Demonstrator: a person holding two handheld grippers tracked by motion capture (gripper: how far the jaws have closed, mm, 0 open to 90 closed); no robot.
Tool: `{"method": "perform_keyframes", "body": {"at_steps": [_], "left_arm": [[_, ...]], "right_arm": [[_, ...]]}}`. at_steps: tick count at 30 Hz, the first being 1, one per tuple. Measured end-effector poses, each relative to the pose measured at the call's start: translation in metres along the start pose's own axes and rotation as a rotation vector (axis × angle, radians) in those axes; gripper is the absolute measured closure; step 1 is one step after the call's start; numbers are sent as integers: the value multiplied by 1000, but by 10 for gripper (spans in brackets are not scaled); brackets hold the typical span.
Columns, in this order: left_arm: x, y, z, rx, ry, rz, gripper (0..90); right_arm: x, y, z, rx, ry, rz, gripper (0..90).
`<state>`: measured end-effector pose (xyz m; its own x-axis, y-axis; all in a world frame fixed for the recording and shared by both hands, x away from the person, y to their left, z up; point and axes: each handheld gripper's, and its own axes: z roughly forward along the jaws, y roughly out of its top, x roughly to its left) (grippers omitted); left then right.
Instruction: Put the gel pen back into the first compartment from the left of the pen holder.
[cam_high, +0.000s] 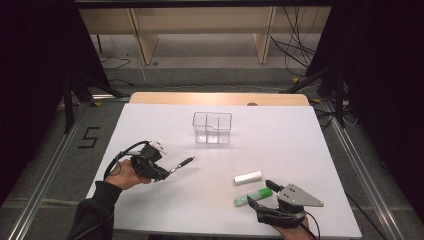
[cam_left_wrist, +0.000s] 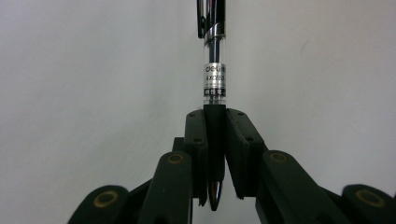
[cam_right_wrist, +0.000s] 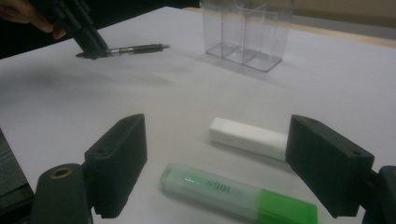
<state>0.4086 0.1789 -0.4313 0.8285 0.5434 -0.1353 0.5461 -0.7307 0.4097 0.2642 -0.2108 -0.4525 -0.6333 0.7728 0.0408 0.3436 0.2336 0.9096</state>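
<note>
Right tongs (cam_high: 261, 193) sit nearest, jaws spread wide and holding nothing, a green highlighter (cam_right_wrist: 236, 196) lying on the table (cam_high: 280, 135) between them, untouched, and a white eraser (cam_right_wrist: 248, 138) just beyond. Over on the left, the left tongs (cam_high: 167, 171) are clamped tight on the pen (cam_left_wrist: 214, 70) near its tip, the pen held just above the table, short of the clear organizer (cam_high: 212, 128)

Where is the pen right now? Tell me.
In the high view the pen is at the table's left, clamped in the left gripper, pointing toward the clear organizer.
</note>
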Motion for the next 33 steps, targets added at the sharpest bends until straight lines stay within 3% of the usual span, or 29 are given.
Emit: {"method": "perform_keyframes", "body": {"at_steps": [7, 14, 18, 33], "left_arm": [[-21, 26, 6, -1, -55, 65, 791], [-38, 49, 4, -5, -70, 130, 791], [-46, 60, 7, -2, -77, 158, 791], [-57, 75, 12, 33, -101, 200, 791]], "right_arm": [[15, 12, 10, 7, 25, -101, 211], [24, 24, 20, 11, 28, -196, 211], [24, 29, 25, 16, 20, -224, 212], [40, 40, 43, 55, 23, -372, 216]]}}
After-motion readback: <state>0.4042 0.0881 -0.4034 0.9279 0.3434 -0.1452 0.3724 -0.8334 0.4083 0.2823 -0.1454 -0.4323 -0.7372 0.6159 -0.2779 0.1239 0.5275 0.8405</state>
